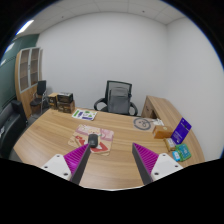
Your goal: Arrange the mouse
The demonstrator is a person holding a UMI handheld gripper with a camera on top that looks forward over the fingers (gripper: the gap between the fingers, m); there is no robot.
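A small dark mouse lies on the wooden table, resting on or against a pale pink pad with a red pattern. It sits just beyond my left finger's tip. My gripper is open, with bare table between its purple-padded fingers. Nothing is held.
A purple stand-up card and a teal item sit at the table's right end. Papers and a round object lie farther back. A black office chair stands behind the table, boxes and a shelf at left.
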